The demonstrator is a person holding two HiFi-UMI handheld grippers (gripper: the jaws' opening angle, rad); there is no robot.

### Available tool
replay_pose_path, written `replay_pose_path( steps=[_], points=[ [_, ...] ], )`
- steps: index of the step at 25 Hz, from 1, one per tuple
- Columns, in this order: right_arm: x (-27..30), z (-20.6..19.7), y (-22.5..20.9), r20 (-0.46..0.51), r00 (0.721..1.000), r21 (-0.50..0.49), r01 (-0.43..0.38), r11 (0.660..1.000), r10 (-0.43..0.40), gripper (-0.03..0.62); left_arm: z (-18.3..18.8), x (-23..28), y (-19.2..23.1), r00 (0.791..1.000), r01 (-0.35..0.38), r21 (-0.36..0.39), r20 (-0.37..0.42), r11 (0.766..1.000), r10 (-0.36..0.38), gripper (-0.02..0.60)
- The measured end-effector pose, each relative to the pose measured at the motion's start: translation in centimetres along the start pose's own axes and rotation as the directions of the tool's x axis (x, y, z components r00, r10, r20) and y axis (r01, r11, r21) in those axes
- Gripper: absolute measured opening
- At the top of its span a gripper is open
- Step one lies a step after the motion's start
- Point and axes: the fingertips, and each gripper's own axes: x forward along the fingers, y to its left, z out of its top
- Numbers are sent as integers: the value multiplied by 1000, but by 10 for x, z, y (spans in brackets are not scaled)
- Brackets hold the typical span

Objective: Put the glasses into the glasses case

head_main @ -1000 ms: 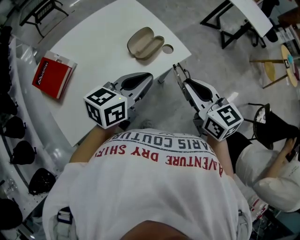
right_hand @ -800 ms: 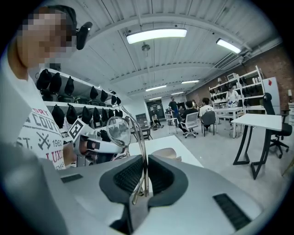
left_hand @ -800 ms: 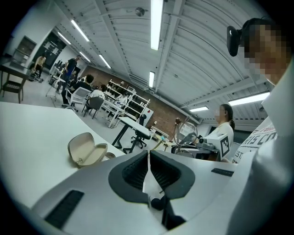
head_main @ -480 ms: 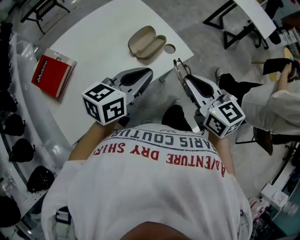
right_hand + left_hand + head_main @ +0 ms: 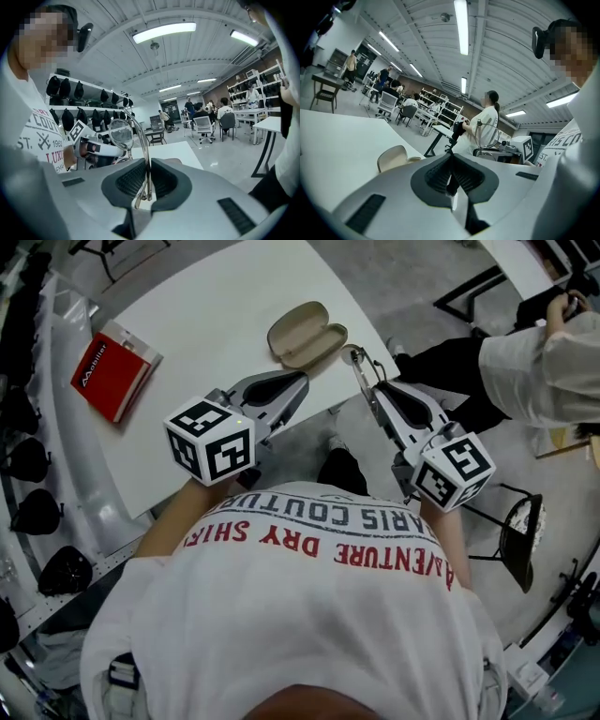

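The white table (image 5: 216, 324) bears a tan glasses case (image 5: 307, 334), lying open near the edge, seemingly empty. The glasses (image 5: 123, 132) look light, thin-wired and easily bent, best held by the frame, not the lenses. The right gripper (image 5: 147, 180) pinches their wire, near the case. The left gripper (image 5: 451, 164) is closed on nothing.

Big open lab hall. Above right claw (image 5: 147, 164): strip lights (image 5: 164, 32) on ribbed ceiling (image 5: 187, 58). Ahead of it: white tables (image 5: 274, 124), wheeled office chairs (image 5: 205, 125), seated people (image 5: 225, 110). To its left: wall shelves (image 5: 93, 89) of black rounded gear (image 5: 64, 87).
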Motion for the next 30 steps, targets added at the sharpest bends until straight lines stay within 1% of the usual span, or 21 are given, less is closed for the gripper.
replay_pose_path(
  steps=[7, 10, 14, 16, 22, 27, 30],
  points=[
    [30, 14, -33, -53, 992, -32, -115, 993, 113, 46, 17, 21, 23, 994, -101, -48, 47, 994, 103, 37],
    [41, 20, -45, -75, 984, -46, -166, 985, 162, 46, 23, 31, 29, 988, -138, -70, 63, 988, 142, 37],
    [54, 27, -60, -106, 974, -77, -208, 975, 200, 46, 31, 42, 39, 979, -176, -91, 85, 980, 183, 37],
    [62, 30, -66, -124, 965, -95, -242, 966, 229, 46, 34, 46, 43, 973, -200, -103, 96, 974, 210, 37],
    [82, 38, -77, -169, 933, -151, -343, 927, 317, 46, 38, 55, 53, 947, -275, -143, 130, 951, 294, 37],
    [98, 41, -79, -221, 899, -210, -423, 882, 378, 46, 38, 54, 61, 916, -340, -185, 158, 922, 369, 37],
    [111, 41, -78, -253, 873, -241, -475, 846, 417, 46, 35, 51, 67, 892, -381, -212, 172, 900, 418, 37]
  ],
)
